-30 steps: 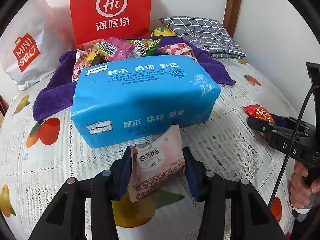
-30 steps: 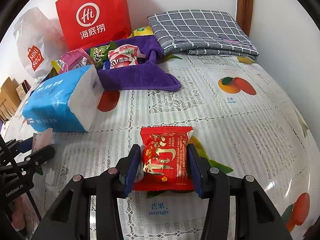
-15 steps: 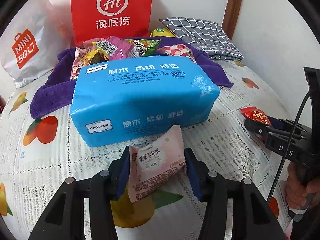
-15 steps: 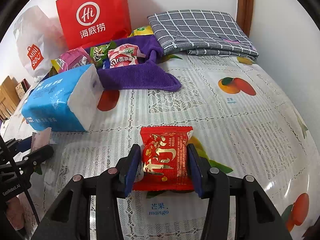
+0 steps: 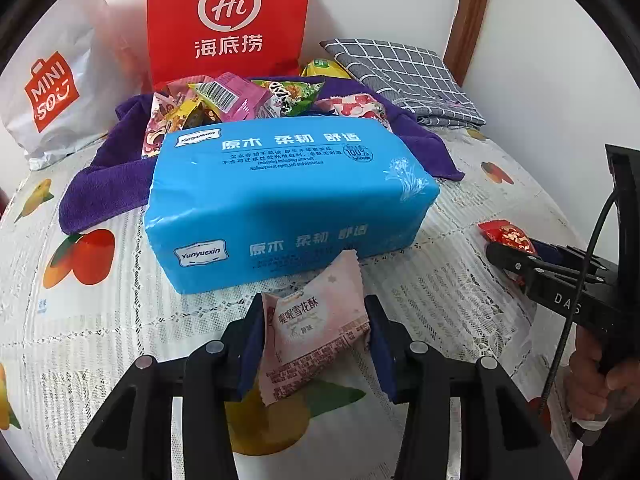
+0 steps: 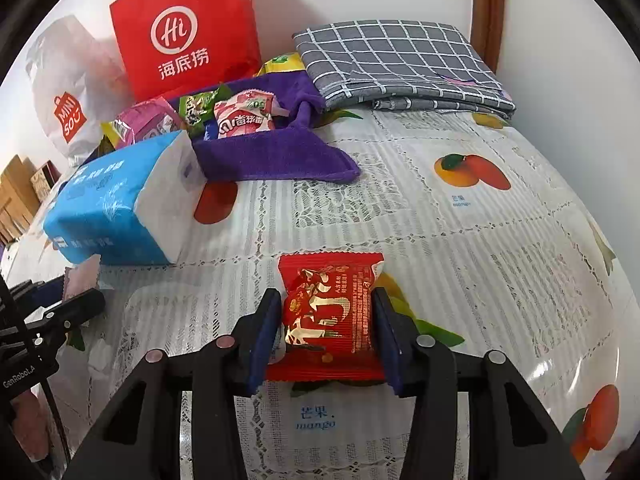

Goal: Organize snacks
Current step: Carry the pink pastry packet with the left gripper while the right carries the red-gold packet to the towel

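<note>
The left gripper (image 5: 316, 334) has its jaws closing on a pale pink snack packet (image 5: 316, 328), printed with 雪花酥, which stands tilted between the blue pads just in front of a blue Yunyuexin tissue pack (image 5: 288, 196). Both pads press on the packet's sides. The tissue pack carries white lettering 原木 柔韧 舒适 and a round "100%" mark.

The right gripper (image 6: 326, 330) has its jaws closing on a red foil snack packet (image 6: 330, 312) with gold characters; the pads pinch its two long edges, and its lower edge lies on the tablecloth (image 6: 460, 240). That lace-patterned cloth shows fruit pictures and the words 芒果 and "mango".

Behind the tissue pack lies a purple towel (image 6: 276, 156) heaped with more snacks: a pink-and-white packet (image 6: 244, 118), a green one (image 6: 198, 106) and a magenta one with a barcode (image 5: 236, 94). At the wall stand a red paper bag (image 5: 228, 20) marked "Hi" and 海底捞 and a white MINISO bag (image 5: 52, 92). A folded grey checked cloth (image 6: 400, 60) lies at the far right. The left gripper's body reads "GenRobot.A" in the right wrist view.
</note>
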Tool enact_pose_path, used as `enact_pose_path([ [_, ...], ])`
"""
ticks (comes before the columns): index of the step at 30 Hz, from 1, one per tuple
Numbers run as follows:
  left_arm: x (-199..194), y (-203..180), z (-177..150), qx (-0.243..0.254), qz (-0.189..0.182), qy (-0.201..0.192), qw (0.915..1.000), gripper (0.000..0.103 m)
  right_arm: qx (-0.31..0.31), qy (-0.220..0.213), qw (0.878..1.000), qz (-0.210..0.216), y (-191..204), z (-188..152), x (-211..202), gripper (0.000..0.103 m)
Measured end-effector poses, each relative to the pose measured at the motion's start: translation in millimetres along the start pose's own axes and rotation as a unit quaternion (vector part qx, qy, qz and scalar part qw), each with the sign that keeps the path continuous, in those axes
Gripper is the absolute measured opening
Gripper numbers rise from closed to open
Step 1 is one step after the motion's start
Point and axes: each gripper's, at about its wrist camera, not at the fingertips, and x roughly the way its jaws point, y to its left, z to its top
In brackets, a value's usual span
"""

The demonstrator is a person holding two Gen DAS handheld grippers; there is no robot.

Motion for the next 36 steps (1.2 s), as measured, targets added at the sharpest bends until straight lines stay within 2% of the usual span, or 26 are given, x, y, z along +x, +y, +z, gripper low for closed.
enact_pose_path([
  [4, -7, 2, -2, -0.002, 0.001, -0.002, 1.0000, 0.044, 0.008, -0.005, 1.000, 0.007, -4, 0, -3, 0.042],
  [7, -20, 5, -4, -0.004, 0.004, -0.010, 0.9999, 0.044, -0.011, -0.010, 1.000, -0.012, 0, -1, -11, 0.041],
  [14, -49, 13, 1, -0.020, -0.017, -0.020, 0.9995, 0.044, -0.020, -0.029, 0.999, 0.025, 13, 6, -44, 0.041],
  [21, -76, 17, 16, -0.029, -0.024, -0.037, 0.9986, 0.044, -0.032, -0.042, 0.997, 0.058, 36, 17, -72, 0.041],
  [25, -87, 20, 28, -0.032, -0.015, -0.042, 0.9985, 0.044, -0.037, -0.050, 0.996, 0.062, 48, 27, -83, 0.041],
  [36, -112, 37, 61, -0.048, -0.023, -0.067, 0.9964, 0.044, -0.050, -0.070, 0.993, 0.075, 75, 61, -104, 0.041],
])
